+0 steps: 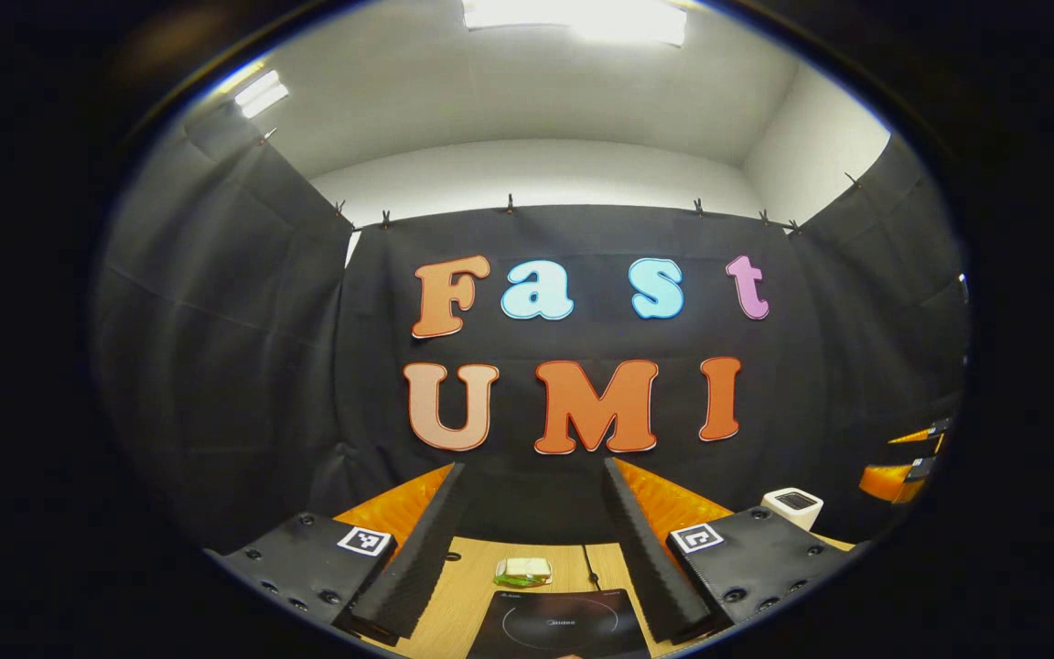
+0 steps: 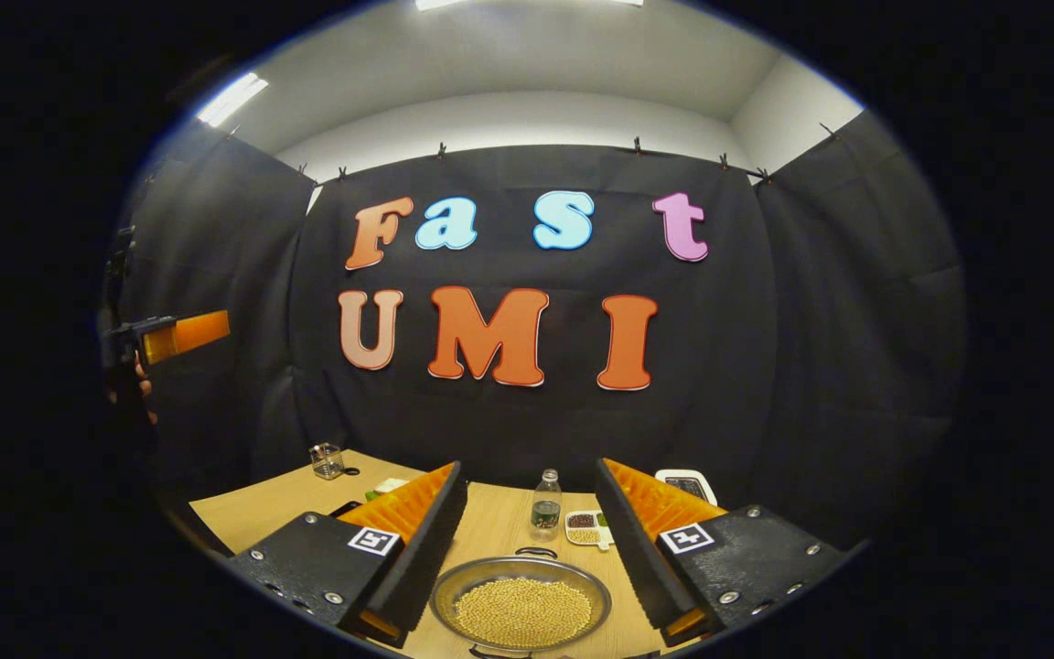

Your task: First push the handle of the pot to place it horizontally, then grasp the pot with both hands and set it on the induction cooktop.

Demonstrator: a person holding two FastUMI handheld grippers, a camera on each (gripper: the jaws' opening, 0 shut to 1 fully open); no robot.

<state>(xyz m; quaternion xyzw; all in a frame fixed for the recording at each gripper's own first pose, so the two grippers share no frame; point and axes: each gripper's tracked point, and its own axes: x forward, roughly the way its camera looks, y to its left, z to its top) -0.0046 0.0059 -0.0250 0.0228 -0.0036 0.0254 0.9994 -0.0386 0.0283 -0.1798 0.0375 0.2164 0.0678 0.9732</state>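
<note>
Pot [image 2: 521, 604] of beans on table, handles apparently near and far, both grippers' jaws wide, empty.

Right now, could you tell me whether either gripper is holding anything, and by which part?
Nothing is held. The left gripper is open above the induction cooktop; the right gripper is open above the pot of beans, touching nothing.

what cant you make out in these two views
- Pot handles, right gripper view: the near one is cut off by the bottom edge, so its angle is unclear.
- Induction cooktop, left gripper view: its front is cut off below.
- Small tray contents, right gripper view: too small to identify.
</note>
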